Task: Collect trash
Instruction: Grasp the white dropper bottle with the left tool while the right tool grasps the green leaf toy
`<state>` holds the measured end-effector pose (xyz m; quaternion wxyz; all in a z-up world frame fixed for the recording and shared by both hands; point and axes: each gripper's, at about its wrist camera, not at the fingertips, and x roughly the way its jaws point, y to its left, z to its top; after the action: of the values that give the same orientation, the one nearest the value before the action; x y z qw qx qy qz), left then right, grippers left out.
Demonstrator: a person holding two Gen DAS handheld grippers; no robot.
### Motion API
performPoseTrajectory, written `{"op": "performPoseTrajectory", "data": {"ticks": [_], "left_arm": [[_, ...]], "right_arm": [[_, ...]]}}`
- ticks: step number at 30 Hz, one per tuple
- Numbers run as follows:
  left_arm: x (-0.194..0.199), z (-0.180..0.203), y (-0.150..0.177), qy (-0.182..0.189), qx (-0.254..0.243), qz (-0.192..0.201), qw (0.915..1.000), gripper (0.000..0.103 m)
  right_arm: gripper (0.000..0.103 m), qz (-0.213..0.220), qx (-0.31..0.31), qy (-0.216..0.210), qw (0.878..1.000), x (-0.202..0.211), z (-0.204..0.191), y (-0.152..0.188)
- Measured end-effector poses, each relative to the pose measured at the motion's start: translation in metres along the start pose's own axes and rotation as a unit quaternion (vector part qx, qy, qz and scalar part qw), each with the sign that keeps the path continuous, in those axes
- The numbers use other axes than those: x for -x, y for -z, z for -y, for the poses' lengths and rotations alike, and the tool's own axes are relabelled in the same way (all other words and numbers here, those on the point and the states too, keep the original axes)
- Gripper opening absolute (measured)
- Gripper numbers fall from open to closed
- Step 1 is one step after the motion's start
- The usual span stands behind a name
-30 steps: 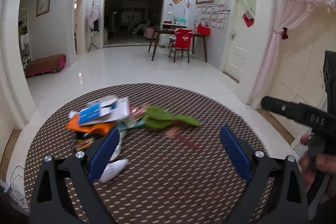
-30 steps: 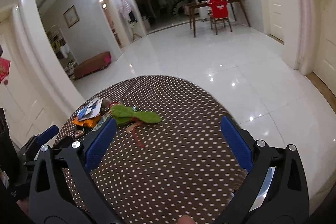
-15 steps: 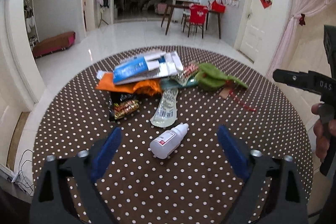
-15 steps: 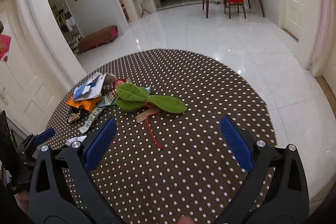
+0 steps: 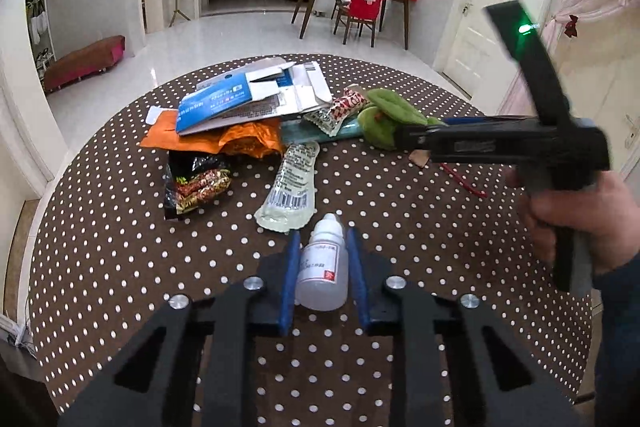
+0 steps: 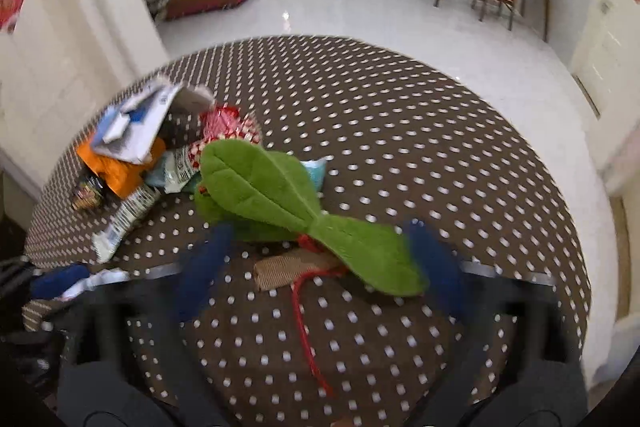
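Note:
A small white dropper bottle (image 5: 322,267) lies on the brown dotted tablecloth (image 5: 120,247). My left gripper (image 5: 324,251) is closing on it, and both blue pads touch its sides. Green felt leaves (image 6: 272,187) with a tan tag and a red cord (image 6: 304,323) lie right of the pile. My right gripper (image 6: 320,267) hangs over them, blurred, with its jaws closing. The leaf tip sits between the fingers, and the pads stand clear of it. In the left wrist view the right gripper (image 5: 404,141) reaches in from the right, held by a hand (image 5: 580,223).
The pile holds a flattened blue and white box (image 5: 240,99), an orange wrapper (image 5: 224,143), a dark snack packet (image 5: 196,187), a clear sachet (image 5: 292,187) and a red and white sweet wrapper (image 5: 344,107). The round table's edge curves close on all sides above white floor.
My left gripper sank toward the table and its jaws came in around the white bottle. My right gripper swung across the table to the green leaves and its jaws narrowed.

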<state>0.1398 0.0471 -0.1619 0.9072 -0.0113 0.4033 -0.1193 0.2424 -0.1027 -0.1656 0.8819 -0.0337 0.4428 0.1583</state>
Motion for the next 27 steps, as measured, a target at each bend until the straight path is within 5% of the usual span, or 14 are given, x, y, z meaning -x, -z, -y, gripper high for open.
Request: {"op": "performPoseTrajectory", "data": {"ticks": [2, 14, 27], "left_arm": [[0.006, 0.001, 0.005, -0.002, 0.006, 0.005, 1.0, 0.023], [0.038, 0.044, 0.011, 0.028, 0.001, 0.048, 0.9984, 0.023], [0.063, 0.086, -0.002, 0.058, -0.012, 0.09, 0.9942, 0.023]], "right_arm": [[0.017, 0.0, -0.011, -0.015, 1.0, 0.005, 0.002, 0.002], [0.015, 0.077, -0.112, -0.1, 0.986, 0.094, 0.058, 0.063], [0.015, 0.136, -0.139, -0.098, 0.976, 0.169, 0.094, 0.086]]}}
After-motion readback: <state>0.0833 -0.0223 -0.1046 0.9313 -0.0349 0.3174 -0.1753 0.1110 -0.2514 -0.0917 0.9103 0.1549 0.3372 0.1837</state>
